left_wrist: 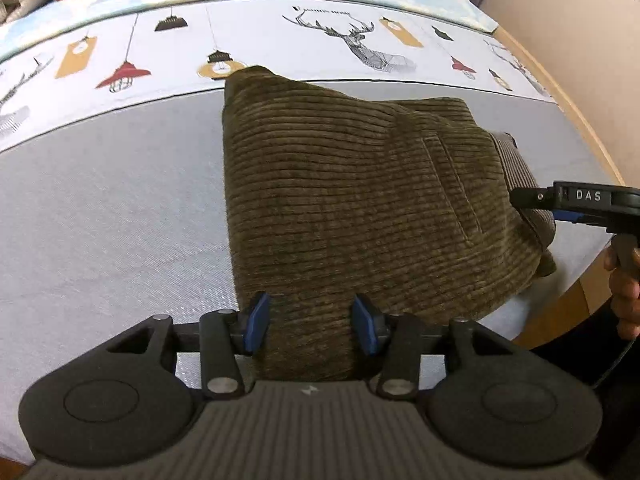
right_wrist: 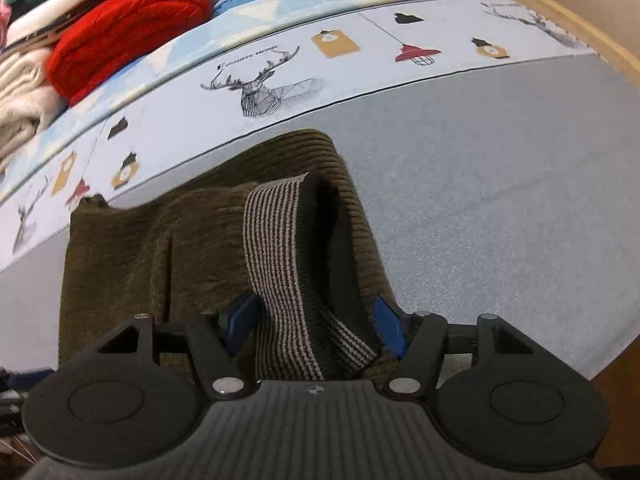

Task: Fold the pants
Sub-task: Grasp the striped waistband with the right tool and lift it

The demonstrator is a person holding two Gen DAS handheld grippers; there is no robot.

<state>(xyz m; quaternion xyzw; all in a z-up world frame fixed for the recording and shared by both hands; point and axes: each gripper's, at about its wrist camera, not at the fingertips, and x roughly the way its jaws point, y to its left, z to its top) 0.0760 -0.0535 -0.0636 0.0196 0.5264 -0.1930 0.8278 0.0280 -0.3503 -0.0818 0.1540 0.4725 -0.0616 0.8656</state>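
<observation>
We are holding both claws, left claw and right claw, parted and gripping nothing over the folded olive-brown corduroy pants on the grey bed, risking the striped waistband springing the fold open.

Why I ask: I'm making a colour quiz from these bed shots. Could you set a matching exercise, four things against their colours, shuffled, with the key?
Things:
1. pants
2. waistband
3. folded knit
4. bed frame

Colours:
A. red
B. olive green
C. dark and beige stripes
D. light wood

Pairs: 1-B, 2-C, 3-A, 4-D
</observation>
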